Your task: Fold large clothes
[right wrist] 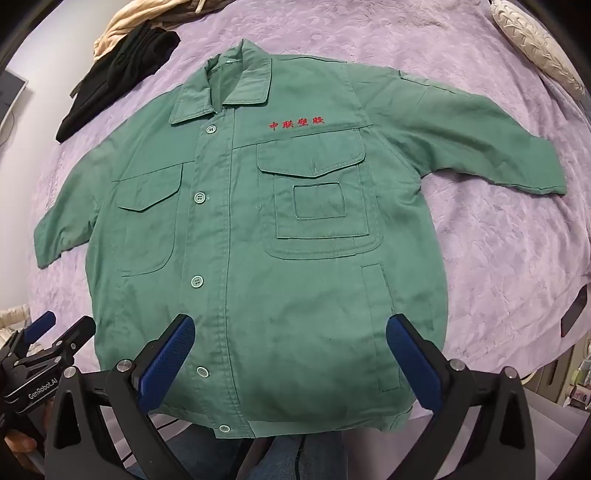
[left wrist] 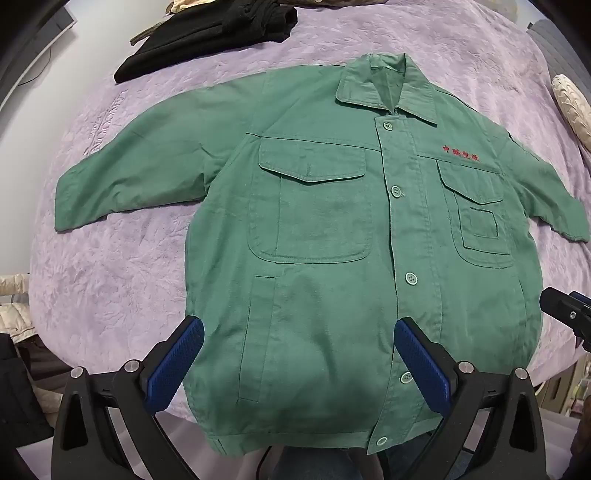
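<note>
A green button-up work jacket (left wrist: 325,236) lies spread flat, front up, on a purple bedspread (left wrist: 110,266), collar far, hem near me, both sleeves out to the sides. It has red embroidered characters on the chest. It also shows in the right wrist view (right wrist: 236,236). My left gripper (left wrist: 299,330) is open and empty, hovering over the hem left of the button placket. My right gripper (right wrist: 290,326) is open and empty over the hem on the jacket's right half. The left gripper also shows at the left edge of the right wrist view (right wrist: 48,332).
A black garment (left wrist: 207,33) lies at the far left of the bed, with beige cloth (right wrist: 118,26) beside it. A cream quilted pillow (right wrist: 535,48) sits at the far right. A dark flat object (right wrist: 574,312) lies at the bed's right edge.
</note>
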### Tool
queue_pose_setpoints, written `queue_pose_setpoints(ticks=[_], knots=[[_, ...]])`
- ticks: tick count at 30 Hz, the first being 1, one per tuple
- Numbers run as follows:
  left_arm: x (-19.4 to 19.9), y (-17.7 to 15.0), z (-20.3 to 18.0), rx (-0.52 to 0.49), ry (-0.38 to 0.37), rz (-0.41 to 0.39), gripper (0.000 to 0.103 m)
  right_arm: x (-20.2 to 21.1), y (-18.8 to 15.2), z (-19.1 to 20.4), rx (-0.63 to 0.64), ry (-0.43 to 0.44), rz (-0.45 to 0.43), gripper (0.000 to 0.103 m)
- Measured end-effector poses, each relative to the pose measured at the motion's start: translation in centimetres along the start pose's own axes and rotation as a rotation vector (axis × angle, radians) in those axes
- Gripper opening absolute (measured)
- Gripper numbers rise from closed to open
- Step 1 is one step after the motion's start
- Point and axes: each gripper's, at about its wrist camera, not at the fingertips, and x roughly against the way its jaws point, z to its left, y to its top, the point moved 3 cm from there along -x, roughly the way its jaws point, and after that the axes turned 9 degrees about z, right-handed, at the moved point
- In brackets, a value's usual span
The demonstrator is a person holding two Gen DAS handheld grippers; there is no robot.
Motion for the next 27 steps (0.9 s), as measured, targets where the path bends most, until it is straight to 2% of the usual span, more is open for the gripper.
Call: queue_pose_setpoints(ticks=[17,27], knots=[[0.2,-0.1,-0.1,-0.002,0.003,-0.006,0.103,0.0,-0.2,0.6,0.012,-0.005,0.006,0.103],[-0.1,-0.3,0.1,-0.005,0.008,0.01,0.103,0.4,-0.1,1.2,0.037,-0.041,-0.011,0.103]])
